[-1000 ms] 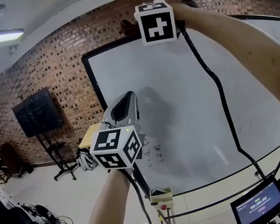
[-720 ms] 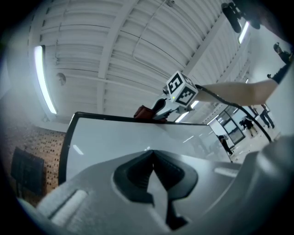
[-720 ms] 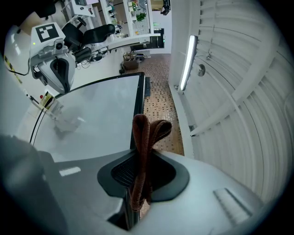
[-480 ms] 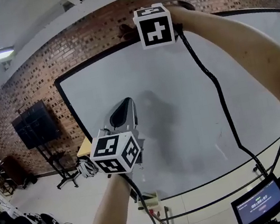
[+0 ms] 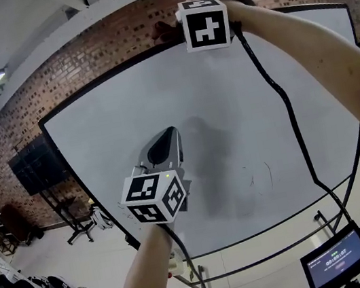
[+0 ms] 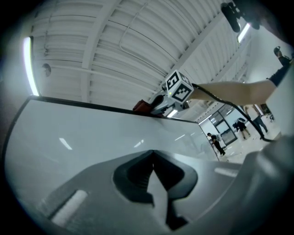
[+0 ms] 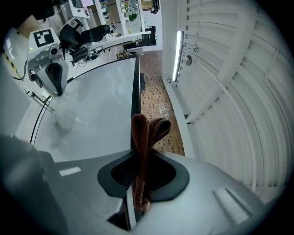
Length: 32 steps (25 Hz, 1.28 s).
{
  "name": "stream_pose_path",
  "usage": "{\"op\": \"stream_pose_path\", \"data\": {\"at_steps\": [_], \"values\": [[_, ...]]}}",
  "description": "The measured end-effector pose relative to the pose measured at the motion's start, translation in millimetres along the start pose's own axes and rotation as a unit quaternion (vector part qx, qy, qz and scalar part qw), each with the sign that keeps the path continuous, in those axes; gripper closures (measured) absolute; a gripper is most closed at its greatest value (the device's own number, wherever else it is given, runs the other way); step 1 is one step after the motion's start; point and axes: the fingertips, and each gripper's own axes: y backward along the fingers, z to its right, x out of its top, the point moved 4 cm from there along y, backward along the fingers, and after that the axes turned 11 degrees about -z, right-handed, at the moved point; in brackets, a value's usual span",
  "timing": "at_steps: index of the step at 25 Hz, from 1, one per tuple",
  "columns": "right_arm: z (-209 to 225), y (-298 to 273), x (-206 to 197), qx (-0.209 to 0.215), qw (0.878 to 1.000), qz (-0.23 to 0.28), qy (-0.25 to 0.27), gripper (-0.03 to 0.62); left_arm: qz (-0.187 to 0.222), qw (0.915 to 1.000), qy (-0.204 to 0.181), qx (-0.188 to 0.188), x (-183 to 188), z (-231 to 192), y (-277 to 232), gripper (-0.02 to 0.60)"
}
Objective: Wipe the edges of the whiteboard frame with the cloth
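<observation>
Looks along the right gripper [image 7: 140, 158], jaws clamped on a folded brown cloth [image 7: 146, 131]. Holds the cloth's looped end at the black top edge of the whiteboard frame [image 7: 136, 87], brick wall [image 7: 158, 98] beyond. Shows the left gripper [image 7: 56, 85] well apart, over the whiteboard [image 7: 96, 114] face.

The head view looks from behind both grippers straight at the whiteboard [image 5: 244, 115], close, with the left gripper [image 5: 164, 142] nearer and the right gripper [image 5: 170, 30] beyond it at the top frame [image 7: 136, 92]. The left gripper view sits just behind its own jaws, close over the board's face, looking along it to that frame, where the right gripper shows well ahead. The right gripper view looks past its jaws along the frame and catches the left gripper off to its left; all three views share the board.
</observation>
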Motion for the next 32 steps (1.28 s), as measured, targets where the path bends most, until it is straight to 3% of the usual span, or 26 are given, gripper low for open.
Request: {"op": "stream_pose_path", "data": {"at_steps": [8,16,22,27,32], "values": [[4.0,-1.5,-62.5,0.032,0.998,-0.023,-0.043,0.536,-0.005,0.9985,-0.004,-0.054,-2.7,34.6,-38.5,0.577],[12.0,0.8,-110.7,0.017,0.996,-0.069,-0.055,0.536,0.018,0.9944,-0.012,-0.104,16.5,35.1,-64.9,0.577],[20.9,9.1,-170.5,0.003,0.991,-0.103,-0.083,0.536,0.017,0.9891,-0.005,-0.146,25.1,66.6,-88.1,0.577],[18.7,16.0,-229.8,-0.001,0.989,-0.116,-0.090,0.536,0.016,0.9866,-0.020,-0.161,27.2,109.8,-108.0,0.577],[25.3,18.7,-270.3,0.003,0.990,-0.111,-0.087,0.536,0.019,0.9884,-0.022,-0.149,44.6,136.0,-134.0,0.577]]}}
